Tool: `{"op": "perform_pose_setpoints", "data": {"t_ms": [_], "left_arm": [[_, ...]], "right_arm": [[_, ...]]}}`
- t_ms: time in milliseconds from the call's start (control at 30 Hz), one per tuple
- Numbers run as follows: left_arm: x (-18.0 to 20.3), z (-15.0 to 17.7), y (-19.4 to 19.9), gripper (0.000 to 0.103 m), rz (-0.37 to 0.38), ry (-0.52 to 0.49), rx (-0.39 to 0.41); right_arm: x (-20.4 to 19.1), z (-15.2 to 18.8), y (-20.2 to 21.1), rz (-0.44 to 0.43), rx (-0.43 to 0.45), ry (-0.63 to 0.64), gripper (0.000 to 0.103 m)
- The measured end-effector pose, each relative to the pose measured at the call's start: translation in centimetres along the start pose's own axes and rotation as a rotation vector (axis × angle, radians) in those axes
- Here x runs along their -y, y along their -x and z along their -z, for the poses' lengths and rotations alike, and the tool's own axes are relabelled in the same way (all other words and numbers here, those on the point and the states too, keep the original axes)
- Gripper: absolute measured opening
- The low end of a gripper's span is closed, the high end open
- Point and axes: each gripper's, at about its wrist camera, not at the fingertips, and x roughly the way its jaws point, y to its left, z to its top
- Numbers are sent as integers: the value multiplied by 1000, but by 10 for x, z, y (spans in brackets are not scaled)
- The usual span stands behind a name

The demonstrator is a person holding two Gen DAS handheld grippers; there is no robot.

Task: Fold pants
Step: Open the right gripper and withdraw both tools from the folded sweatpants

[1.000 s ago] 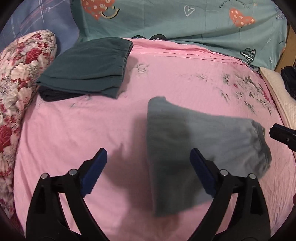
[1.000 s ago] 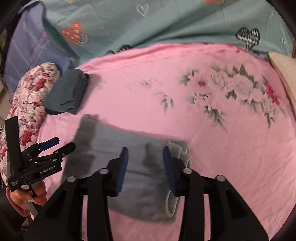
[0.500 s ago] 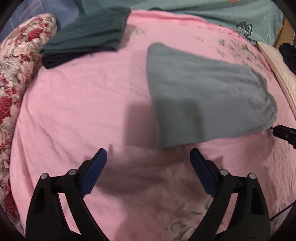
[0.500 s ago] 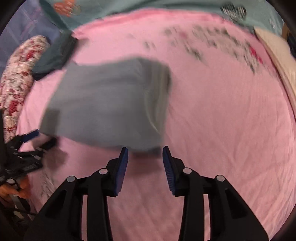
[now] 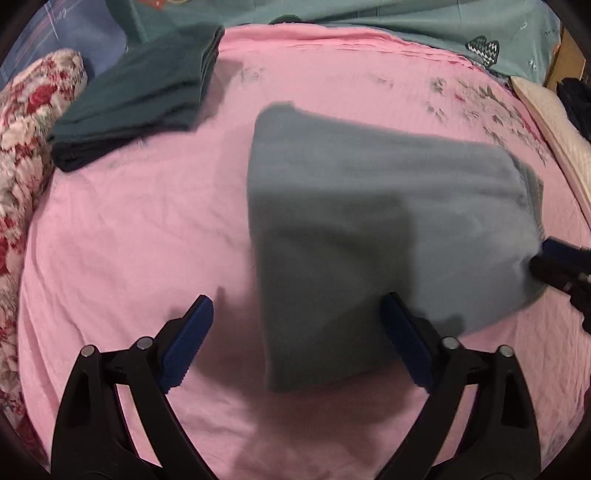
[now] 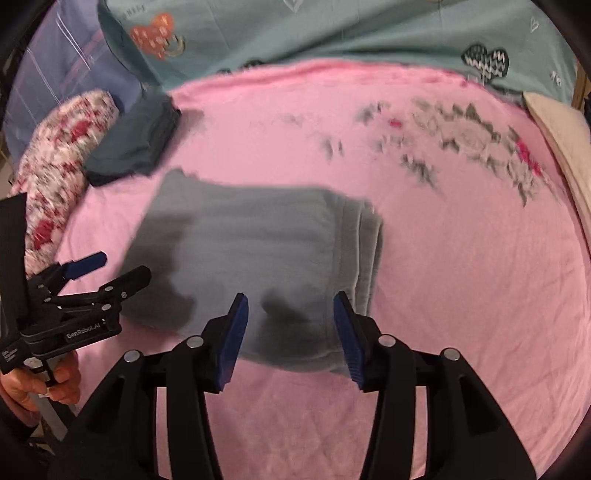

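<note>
I've got the folded pants [image 6: 258,266] flat mid-bed [image 6: 461,295], waistband end to the right. Second folded stack [image 6: 136,144] sits behind-left of them, well apart, against the bolster pillow [image 6: 62,155] on the left edge. Quilt [image 6: 332,33] runs behind along the bed's far edge. Another pillow [image 6: 557,140] lies far right.

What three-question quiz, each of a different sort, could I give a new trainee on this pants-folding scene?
1. True or false: the grey pants lie folded on the pink sheet.
2. The dark green folded stack sits: A) beside the floral pillow; B) on the grey pants; C) in the right tool.
3. Fill in: the left tool is ____, gripping nothing.

Key: 1 true; 2 A; 3 open.
</note>
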Motion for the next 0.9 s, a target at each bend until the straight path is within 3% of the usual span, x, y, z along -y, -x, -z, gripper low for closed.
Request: {"op": "perform_pose_setpoints", "data": {"t_ms": [67,200,300,400,500,567,667,733,900], "left_arm": [[-12,9,0,96,31,57,-11],[-20,14,13,95,3,55,-25],[-23,17,36,94,-15,49,11],[-23,18,49,94,-15,31,21],[-20,18,56,94,-42,40,18],[-19,19,60,94,-65,47,-8],[-17,19,68,94,-80,47,-20],[-15,18,77,95,-81,39,-10],[-11,16,104,96,-58,-2,37]], "right_arm": [[6,13,-5,-4,19,8,49],[13,18,1,-56,6,-4,50],[18,10,16,-72,-10,-83,50],[18,-10,41,-95,95,-110,52],[13,-31,21,-94,57,-76,52],[19,-34,-18,-56,-57,-99,53],[12,-31,-28,-12,-34,-37,54],[3,-34,-16,23,-55,-20,54],[-12,-21,51,9,64,-74,54]]}}
